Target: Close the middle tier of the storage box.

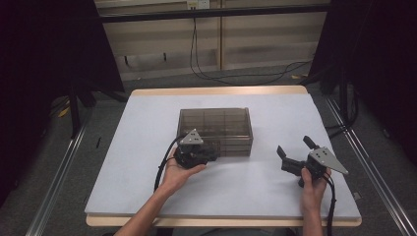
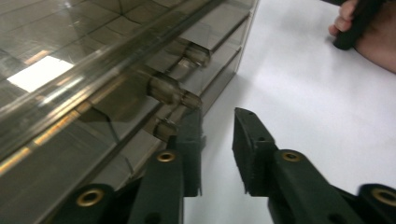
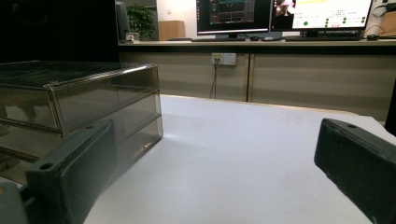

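While the person's left hand (image 1: 179, 169) held the left gripper (image 1: 212, 154) up against the front face of the smoky clear drawer box (image 1: 215, 129), the right hand (image 1: 313, 189) kept the right gripper (image 1: 293, 149) out on bare table, well apart from the box. Box sat about mid-table on the white tabletop (image 1: 137, 162), slightly toward the far side, stacked drawers facing the person. In the left gripper view the left gripper (image 2: 217, 140) had a narrow gap between its jaws, nothing between them; the left-hand jaw was right beside a small drawer knob (image 2: 166, 128) low on the box front (image 2: 84, 84), and I couldn't tell if it was touching. Another knob (image 2: 175, 92) sat just above, a third (image 2: 196, 53) further along. The other hand (image 2: 369, 32) showed at top right of that view, wrapped round a black handle. In the right gripper view the right gripper (image 3: 210, 163) had its jaws spread wide, empty, white tabletop (image 3: 243, 158) between them, the box (image 3: 79, 102) off to the left of the view behind the left-hand jaw. Past the table edge: a counter with monitors (image 3: 285, 16), a wall socket (image 3: 223, 59), a potted plant (image 3: 140, 18). From above, cables (image 1: 206, 69) trailed on the floor beyond the table.
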A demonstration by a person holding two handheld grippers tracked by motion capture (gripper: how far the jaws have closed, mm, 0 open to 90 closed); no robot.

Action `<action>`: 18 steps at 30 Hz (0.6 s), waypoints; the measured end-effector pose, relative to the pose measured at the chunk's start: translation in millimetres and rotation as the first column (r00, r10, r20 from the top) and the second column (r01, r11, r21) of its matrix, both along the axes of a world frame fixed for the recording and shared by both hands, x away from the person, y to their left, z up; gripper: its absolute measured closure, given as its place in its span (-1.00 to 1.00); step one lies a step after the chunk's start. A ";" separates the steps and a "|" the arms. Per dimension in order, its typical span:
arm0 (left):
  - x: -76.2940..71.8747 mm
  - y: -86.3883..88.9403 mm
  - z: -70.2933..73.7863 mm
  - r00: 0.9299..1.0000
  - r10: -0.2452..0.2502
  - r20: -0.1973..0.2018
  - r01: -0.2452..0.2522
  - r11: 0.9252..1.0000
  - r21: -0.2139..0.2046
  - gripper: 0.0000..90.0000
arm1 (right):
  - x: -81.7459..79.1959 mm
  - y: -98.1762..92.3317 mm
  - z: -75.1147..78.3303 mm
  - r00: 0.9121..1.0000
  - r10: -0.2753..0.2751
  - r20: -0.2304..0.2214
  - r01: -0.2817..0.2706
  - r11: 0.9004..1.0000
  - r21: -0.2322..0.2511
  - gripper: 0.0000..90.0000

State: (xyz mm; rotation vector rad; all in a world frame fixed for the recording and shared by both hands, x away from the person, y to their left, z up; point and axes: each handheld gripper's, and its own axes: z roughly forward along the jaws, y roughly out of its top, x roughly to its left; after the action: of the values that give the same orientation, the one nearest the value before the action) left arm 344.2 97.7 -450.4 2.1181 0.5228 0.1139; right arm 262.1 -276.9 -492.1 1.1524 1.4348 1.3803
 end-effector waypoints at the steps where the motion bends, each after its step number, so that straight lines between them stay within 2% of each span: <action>1: -1.3 3.1 1.6 1.000 0.002 0.001 -0.002 1.000 0.001 0.48 | 0.0 0.0 0.0 1.000 0.000 0.000 0.000 1.000 0.000 -1.00; 3: -2.3 5.5 3.5 1.000 0.009 -0.004 -0.010 1.000 -0.006 0.34 | 0.0 0.0 0.0 1.000 0.000 0.000 0.000 1.000 0.000 -1.00; 8: -7.2 11.6 8.3 1.000 0.020 0.014 -0.020 1.000 -0.004 0.05 | 0.1 0.1 -0.1 1.000 0.002 0.002 -0.002 1.000 0.001 -1.00; 13: -13.6 17.0 10.3 1.000 0.017 0.018 -0.017 1.000 -0.013 -0.09 | -0.1 0.1 0.0 1.000 0.000 0.000 0.000 1.000 0.000 -1.00; 17: -17.4 22.7 12.3 0.999 0.034 0.029 -0.034 0.999 -0.008 -0.36 | 0.1 0.1 -0.1 1.000 0.002 0.003 -0.002 1.000 0.001 -1.00; 18: -18.3 23.7 12.7 0.999 0.043 0.025 -0.043 0.999 -0.015 -0.36 | 0.1 0.1 -0.1 1.000 0.002 0.003 -0.002 1.000 0.001 -1.00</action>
State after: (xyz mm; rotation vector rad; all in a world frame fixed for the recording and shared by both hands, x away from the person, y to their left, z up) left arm 325.8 121.4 -437.7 2.0893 0.5530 0.1603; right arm 262.2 -276.8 -492.2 1.1495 1.4341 1.3840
